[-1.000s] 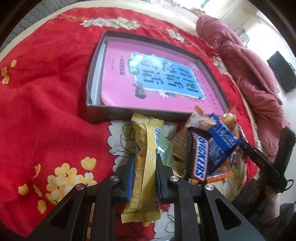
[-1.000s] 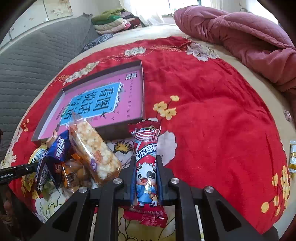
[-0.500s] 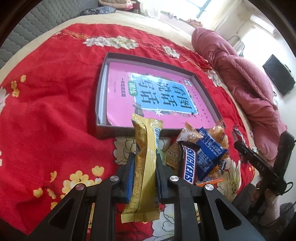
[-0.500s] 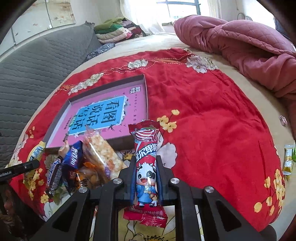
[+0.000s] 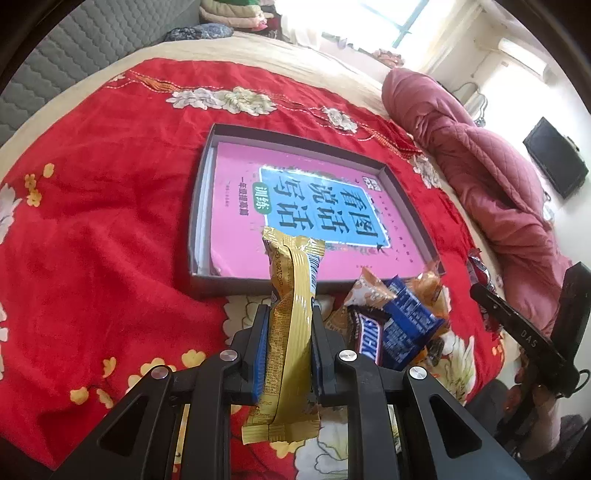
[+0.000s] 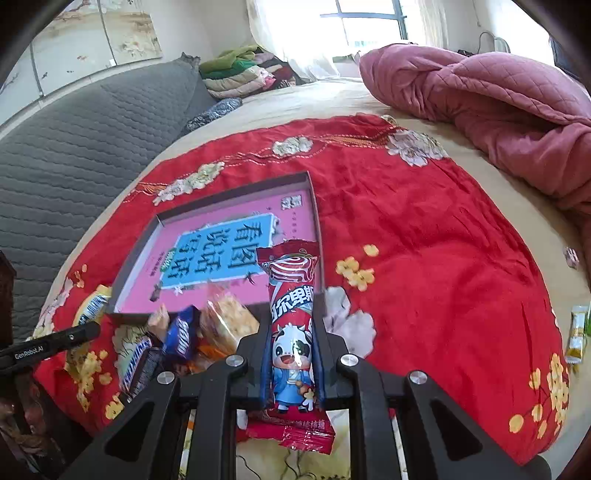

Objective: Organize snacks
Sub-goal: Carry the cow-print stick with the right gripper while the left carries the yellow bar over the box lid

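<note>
L claw point(image 5: 287, 332) clamped on gold snack bar point(image 5: 291, 332) | R claw point(image 6: 291, 343) clamped on red cow-print candy pack point(image 6: 293, 332) | both above snack pile point(image 5: 395, 317) nr box tray point(image 5: 229, 284) w/ pink book point(image 5: 240, 206) on bed

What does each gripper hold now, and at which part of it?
The left gripper clamps a long gold foil snack packet around its middle. The right gripper clamps a long red packet with a cartoon cow, also around its middle.

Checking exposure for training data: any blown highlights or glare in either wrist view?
Left wrist: window and wall blown out, glare streak on the book cover. Right wrist: window clipped white; red cloth evenly lit, held red snack sharp.
</note>
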`<control>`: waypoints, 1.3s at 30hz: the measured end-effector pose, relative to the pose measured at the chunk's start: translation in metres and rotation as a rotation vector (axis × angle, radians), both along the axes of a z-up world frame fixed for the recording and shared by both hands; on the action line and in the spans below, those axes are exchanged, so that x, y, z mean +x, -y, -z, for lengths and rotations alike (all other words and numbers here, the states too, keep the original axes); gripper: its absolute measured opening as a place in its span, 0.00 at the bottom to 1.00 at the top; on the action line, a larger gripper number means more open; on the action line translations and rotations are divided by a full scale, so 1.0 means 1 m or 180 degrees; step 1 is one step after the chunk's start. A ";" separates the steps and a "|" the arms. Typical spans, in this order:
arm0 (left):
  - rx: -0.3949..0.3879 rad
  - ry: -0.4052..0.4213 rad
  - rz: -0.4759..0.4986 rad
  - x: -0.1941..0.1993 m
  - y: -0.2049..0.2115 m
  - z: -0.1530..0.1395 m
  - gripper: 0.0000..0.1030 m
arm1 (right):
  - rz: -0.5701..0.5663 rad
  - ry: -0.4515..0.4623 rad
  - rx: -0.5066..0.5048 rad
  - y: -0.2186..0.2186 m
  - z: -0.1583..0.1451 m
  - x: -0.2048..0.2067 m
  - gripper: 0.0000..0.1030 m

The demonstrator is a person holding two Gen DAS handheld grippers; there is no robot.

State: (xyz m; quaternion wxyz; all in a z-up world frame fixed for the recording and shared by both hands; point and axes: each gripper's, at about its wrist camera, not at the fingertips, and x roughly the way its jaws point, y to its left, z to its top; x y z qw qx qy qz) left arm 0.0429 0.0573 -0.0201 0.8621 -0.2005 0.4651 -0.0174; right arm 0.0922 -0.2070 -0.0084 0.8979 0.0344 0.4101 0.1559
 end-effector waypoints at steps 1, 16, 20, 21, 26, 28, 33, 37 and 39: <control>0.0012 0.0005 -0.0015 0.001 0.000 -0.001 0.19 | -0.0008 0.0016 -0.0006 -0.002 -0.001 0.001 0.18; -0.0041 0.0130 -0.0145 0.017 -0.013 -0.009 0.19 | -0.0069 0.0161 -0.0015 -0.022 -0.018 0.017 0.18; -0.0048 0.0140 -0.0172 0.023 -0.015 -0.008 0.19 | -0.0070 0.0180 0.0001 -0.025 -0.020 0.022 0.18; -0.0053 0.0143 -0.0173 0.024 -0.015 -0.008 0.19 | -0.0074 0.0182 0.0003 -0.026 -0.021 0.023 0.18; -0.0044 0.0149 -0.0171 0.033 -0.017 -0.004 0.19 | -0.0061 0.0197 0.0004 -0.030 -0.021 0.031 0.18; -0.0045 0.0156 -0.0170 0.038 -0.018 -0.003 0.19 | -0.0045 0.0197 0.0017 -0.031 -0.022 0.034 0.18; -0.0024 0.0149 -0.0162 0.047 -0.018 0.000 0.19 | -0.0043 0.0194 0.0020 -0.036 -0.022 0.041 0.18; -0.0038 0.0116 -0.0148 0.052 -0.019 0.005 0.19 | -0.0063 0.0193 0.0003 -0.040 -0.021 0.044 0.18; -0.0039 0.0114 -0.0146 0.055 -0.019 0.006 0.19 | -0.0059 0.0209 -0.0029 -0.042 -0.021 0.045 0.18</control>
